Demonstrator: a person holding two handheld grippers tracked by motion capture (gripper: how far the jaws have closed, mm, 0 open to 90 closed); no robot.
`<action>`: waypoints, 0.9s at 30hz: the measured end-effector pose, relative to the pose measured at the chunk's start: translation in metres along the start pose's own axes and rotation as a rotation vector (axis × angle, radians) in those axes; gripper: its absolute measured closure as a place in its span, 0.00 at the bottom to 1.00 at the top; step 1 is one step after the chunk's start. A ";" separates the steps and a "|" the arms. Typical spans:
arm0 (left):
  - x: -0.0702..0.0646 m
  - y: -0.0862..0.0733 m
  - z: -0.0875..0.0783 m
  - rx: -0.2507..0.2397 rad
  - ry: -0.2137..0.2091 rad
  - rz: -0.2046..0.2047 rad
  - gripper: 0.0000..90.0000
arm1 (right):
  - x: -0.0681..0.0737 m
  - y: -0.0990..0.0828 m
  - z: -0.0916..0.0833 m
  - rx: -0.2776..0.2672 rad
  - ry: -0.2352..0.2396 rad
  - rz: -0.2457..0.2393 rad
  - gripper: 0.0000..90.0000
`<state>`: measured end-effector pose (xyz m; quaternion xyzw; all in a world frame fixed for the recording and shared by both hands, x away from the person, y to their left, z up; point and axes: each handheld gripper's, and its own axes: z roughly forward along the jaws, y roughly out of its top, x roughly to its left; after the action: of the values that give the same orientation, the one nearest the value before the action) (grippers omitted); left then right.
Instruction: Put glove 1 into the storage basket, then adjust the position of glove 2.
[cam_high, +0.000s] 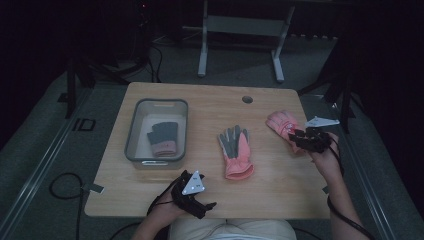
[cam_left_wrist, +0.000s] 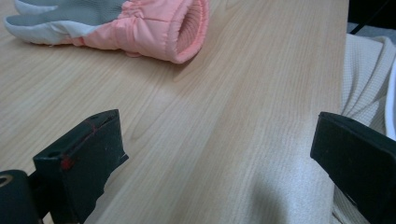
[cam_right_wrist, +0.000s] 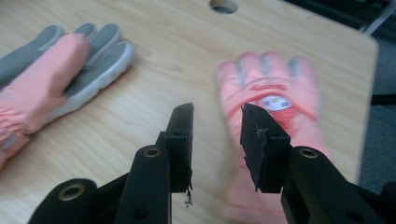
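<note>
A pink glove (cam_high: 280, 122) lies flat near the right edge of the wooden table (cam_high: 210, 105), fingers pointing toward the far side, a small pale badge on its back. The right claw (cam_high: 298, 138) hangs over the glove's cuff end; in the right gripper view its two black jaws stand a narrow gap apart above the glove (cam_right_wrist: 275, 107), nothing pinched between them, and that glove is blurred. A round hole (cam_high: 247, 99) in the tabletop sits beyond the glove's fingertips. Toward the middle of the table rests a second pink glove (cam_high: 236, 150), grey palm up, cuff toward the person, well apart from the first. At the left stands a grey bin (cam_high: 131, 135) holding a dark grey glove (cam_high: 163, 137) with a pink cuff. The left claw (cam_high: 207, 206) rests at the table's near edge, well apart from the bin and the middle glove; in the left gripper view its jaws stand wide over bare wood, with the cuff of the middle glove (cam_left_wrist: 154, 28) lying farther off and a cream garment (cam_left_wrist: 362, 70) at the table's edge.
</note>
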<state>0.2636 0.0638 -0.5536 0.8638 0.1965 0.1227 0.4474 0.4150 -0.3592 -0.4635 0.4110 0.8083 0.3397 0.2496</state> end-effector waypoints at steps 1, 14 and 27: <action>0.000 0.000 0.000 -0.002 -0.003 0.001 0.02 | -0.003 0.000 -0.001 0.005 0.000 -0.002 0.72; -0.003 0.002 -0.001 -0.007 -0.003 0.019 0.02 | -0.033 0.020 0.011 -0.016 -0.008 -0.034 0.64; -0.001 0.001 -0.005 -0.017 0.009 0.016 0.02 | -0.057 0.005 0.062 0.102 -0.023 -0.012 0.63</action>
<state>0.2607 0.0667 -0.5497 0.8610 0.1907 0.1317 0.4527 0.4909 -0.3833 -0.4926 0.4223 0.8241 0.2920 0.2394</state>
